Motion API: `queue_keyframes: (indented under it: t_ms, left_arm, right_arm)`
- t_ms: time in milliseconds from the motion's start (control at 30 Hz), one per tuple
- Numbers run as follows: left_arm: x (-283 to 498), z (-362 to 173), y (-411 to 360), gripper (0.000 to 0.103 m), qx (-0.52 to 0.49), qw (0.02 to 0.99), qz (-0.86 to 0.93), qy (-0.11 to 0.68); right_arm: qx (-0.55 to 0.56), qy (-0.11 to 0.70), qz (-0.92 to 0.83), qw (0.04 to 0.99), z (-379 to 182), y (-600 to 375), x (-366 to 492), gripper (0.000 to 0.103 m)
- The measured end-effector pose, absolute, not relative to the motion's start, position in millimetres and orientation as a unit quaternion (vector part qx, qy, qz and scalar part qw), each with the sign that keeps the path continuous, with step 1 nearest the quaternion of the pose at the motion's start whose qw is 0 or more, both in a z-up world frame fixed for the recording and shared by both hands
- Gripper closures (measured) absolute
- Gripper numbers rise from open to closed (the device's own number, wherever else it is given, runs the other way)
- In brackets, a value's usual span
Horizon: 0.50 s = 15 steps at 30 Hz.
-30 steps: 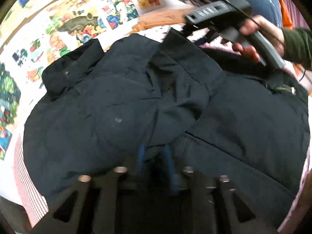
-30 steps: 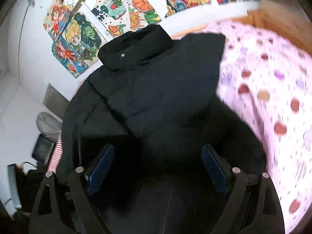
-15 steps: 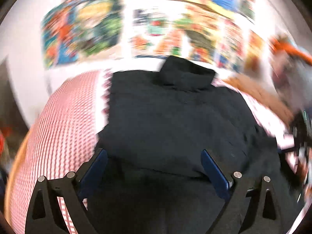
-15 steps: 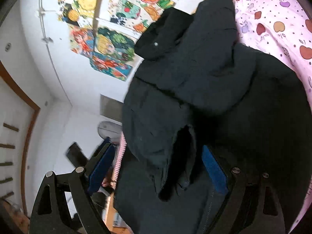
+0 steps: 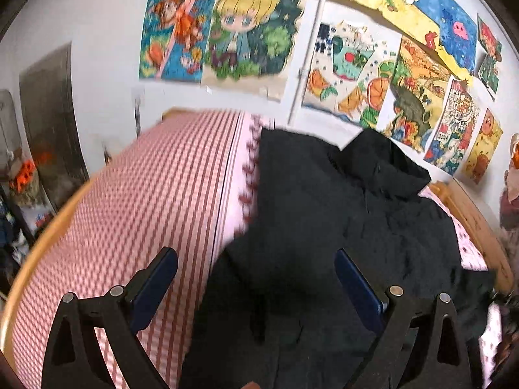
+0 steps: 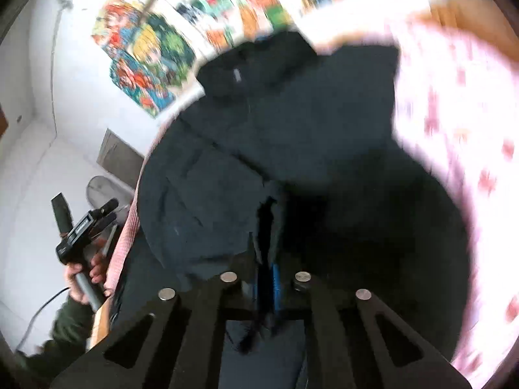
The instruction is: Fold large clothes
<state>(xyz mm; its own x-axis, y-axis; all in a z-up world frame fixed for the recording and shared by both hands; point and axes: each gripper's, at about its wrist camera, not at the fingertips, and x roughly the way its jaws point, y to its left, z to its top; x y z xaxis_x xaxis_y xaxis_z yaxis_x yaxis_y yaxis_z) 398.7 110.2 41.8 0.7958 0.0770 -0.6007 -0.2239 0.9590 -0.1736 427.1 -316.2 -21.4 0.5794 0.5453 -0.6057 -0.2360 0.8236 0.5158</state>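
Note:
A large black padded jacket (image 5: 340, 214) lies on the bed, collar toward the wall; it also shows in the right wrist view (image 6: 292, 136). My left gripper (image 5: 256, 278) is open and empty, raised over the jacket's near left edge. My right gripper (image 6: 267, 278) is shut on a fold of the jacket's fabric near its lower middle. The left gripper also shows in the right wrist view (image 6: 81, 227), held in a hand at the bed's left side.
The bed has a pink-and-white striped cover (image 5: 146, 214) on the left and a pink fruit-print sheet (image 6: 454, 129) on the right, with a wooden frame (image 5: 473, 214). Colourful posters (image 5: 246, 32) cover the wall behind. A grey door (image 5: 48, 123) stands at far left.
My left gripper let go of the jacket, opened and swung left toward the bed's left side. My right gripper went from open to shut on a fold of the jacket.

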Motion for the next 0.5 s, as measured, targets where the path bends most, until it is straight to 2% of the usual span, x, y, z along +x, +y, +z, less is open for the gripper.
queue_keyframes:
  t_ms: [167, 233, 267, 300, 367, 500]
  left_arm:
    - [437, 41, 85, 0.005, -0.049, 0.94, 0.115, 0.319]
    - [455, 33, 74, 0.005, -0.014, 0.935, 0.123, 0.333]
    - [461, 30, 70, 0.005, -0.002, 0.933, 0.128, 0.337]
    - [467, 24, 65, 0.005, 0.016, 0.93, 0.135, 0.343]
    - [476, 13, 55, 0.005, 0.052, 0.924, 0.144, 0.351]
    - [484, -11, 40, 0.004, 0.112, 0.914, 0.154, 0.359]
  right_arm:
    - [0.121, 0.315, 0.137, 0.931, 24, -320, 449, 0.097]
    - [0.093, 0.316, 0.091, 0.94, 21, -318, 460, 0.091]
    - [0.068, 0.319, 0.058, 0.943, 16, -313, 466, 0.08]
    - [0.055, 0.322, 0.044, 0.944, 13, -315, 471, 0.06]
    - [0.024, 0.323, 0.029, 0.946, 2, -308, 476, 0.041]
    - [-0.059, 0.347, 0.033, 0.935, -23, -284, 484, 0.042]
